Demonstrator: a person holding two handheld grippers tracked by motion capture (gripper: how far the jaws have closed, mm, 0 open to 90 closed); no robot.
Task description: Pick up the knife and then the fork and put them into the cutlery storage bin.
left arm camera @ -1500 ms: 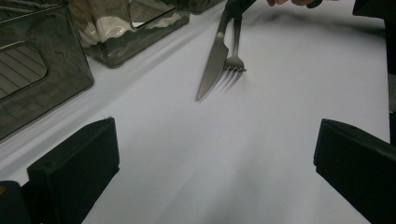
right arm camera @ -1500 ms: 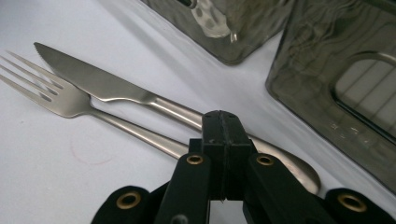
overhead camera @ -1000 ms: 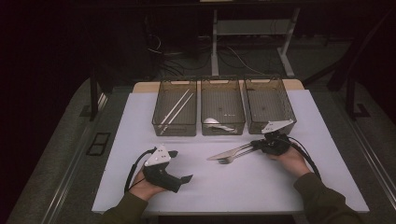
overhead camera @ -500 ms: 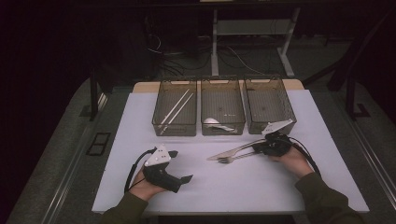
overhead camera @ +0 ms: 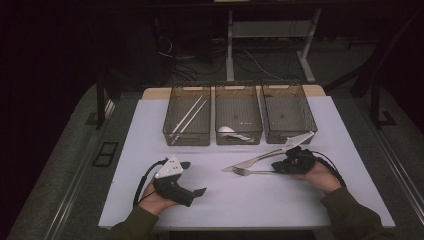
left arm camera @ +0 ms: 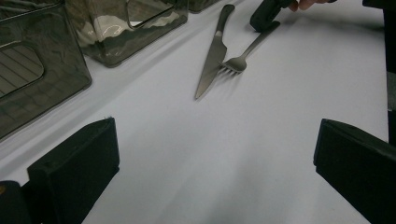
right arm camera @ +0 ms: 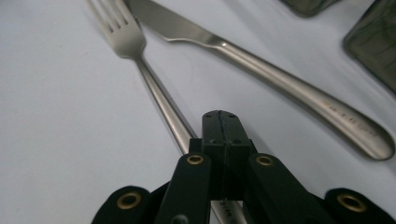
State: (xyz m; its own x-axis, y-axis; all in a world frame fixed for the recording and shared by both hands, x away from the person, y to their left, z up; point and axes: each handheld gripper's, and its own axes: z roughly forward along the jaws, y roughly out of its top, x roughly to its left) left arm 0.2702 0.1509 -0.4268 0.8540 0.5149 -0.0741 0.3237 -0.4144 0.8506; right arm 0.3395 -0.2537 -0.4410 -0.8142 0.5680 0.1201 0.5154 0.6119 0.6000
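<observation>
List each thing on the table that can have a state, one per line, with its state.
Fork: flat on the table, handle under the shut right tongs.
Knife: flat on the table, free, beside the fork.
Left tongs: open, nothing between them.
Left bin: holds chopsticks.
Middle bin: holds a spoon.
Right bin: looks empty.

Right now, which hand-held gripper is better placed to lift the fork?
Right. The right hand-held gripper is already shut on the fork handle. The left hand-held gripper rests open on the white mat, well short of it.
</observation>
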